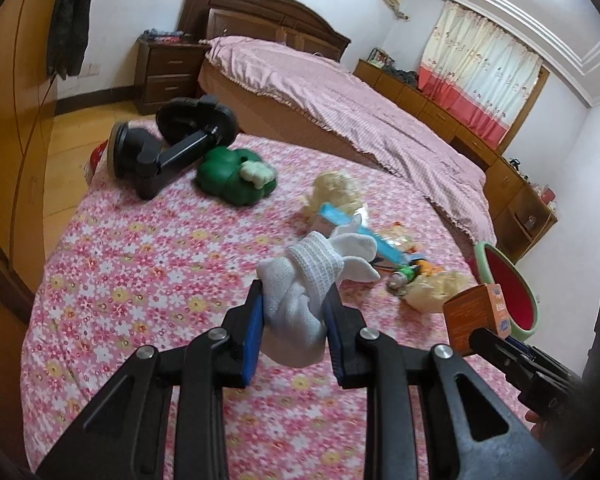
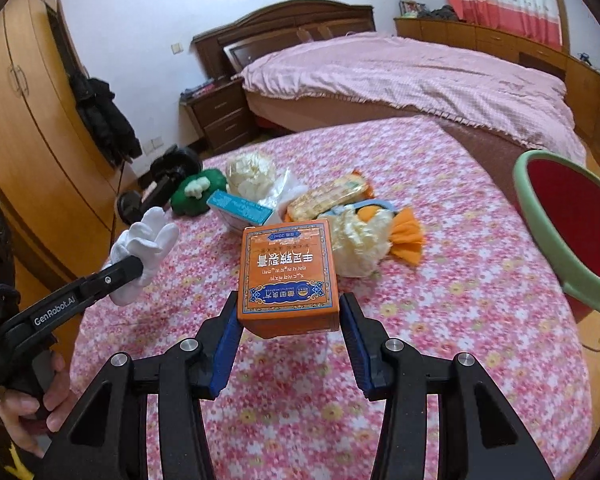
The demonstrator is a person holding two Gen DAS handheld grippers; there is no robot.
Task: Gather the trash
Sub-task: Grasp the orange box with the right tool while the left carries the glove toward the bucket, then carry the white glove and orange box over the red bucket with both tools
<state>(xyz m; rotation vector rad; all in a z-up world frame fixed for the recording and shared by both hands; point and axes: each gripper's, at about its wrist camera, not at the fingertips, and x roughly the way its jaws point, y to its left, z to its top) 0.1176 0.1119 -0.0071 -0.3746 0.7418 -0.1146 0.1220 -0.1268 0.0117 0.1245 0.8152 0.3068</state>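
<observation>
One red-lined green bin (image 2: 556, 236) — contents hidden — beside the floral table (image 2: 460, 280).

We count two grippers, left gripper (image 1: 294, 312) and right gripper (image 2: 290, 320). One white glove (image 1: 300, 296), one orange box (image 2: 288, 276), one blue-and-white box (image 2: 240, 206), one green toy (image 1: 236, 178), one red bin with a green rim (image 2: 568, 220), two beds.
</observation>
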